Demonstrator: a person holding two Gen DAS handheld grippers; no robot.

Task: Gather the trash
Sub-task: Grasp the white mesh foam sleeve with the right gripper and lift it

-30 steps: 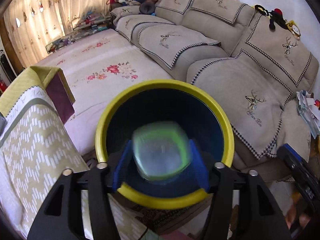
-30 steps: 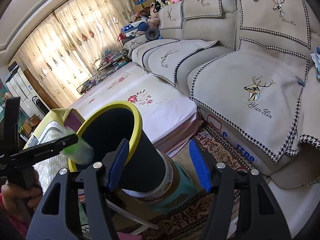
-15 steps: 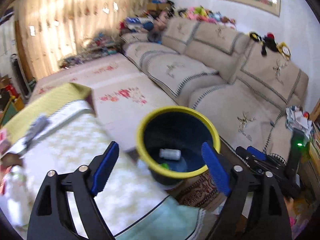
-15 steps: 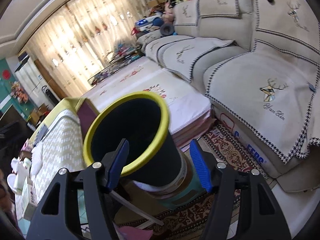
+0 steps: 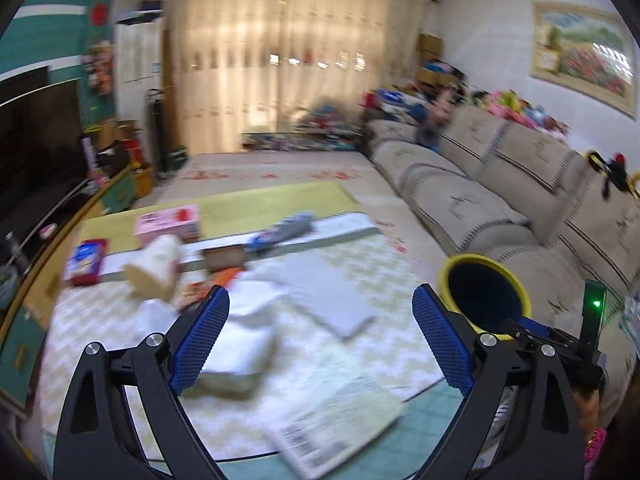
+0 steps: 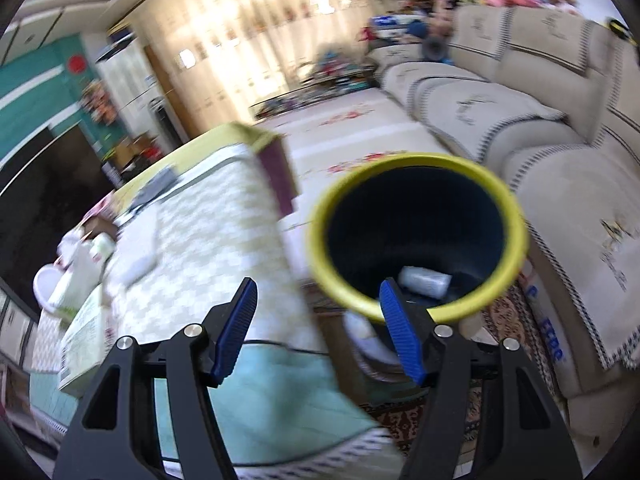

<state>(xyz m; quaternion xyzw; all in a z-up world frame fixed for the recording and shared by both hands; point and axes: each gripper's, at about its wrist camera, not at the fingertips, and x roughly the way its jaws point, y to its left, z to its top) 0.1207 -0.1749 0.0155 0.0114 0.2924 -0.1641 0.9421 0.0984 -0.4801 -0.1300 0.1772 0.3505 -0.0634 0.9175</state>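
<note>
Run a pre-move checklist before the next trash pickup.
1. Left gripper open, nothing held: ok.
2. Right gripper open, nothing held: ok.
3. Bin upright with room inside: ok; one bottle lies at the bottom.
4. Trash left on the table: ok; a crumpled wrapper sits ahead of the left gripper.
5. Sharp view for aiming: not ok; both views are blurred.

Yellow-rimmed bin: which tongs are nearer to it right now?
Right. The right tongs sit at the yellow-rimmed bin, one finger overlapping its rim; the left tongs hang over the table, bin off to their right.
</note>
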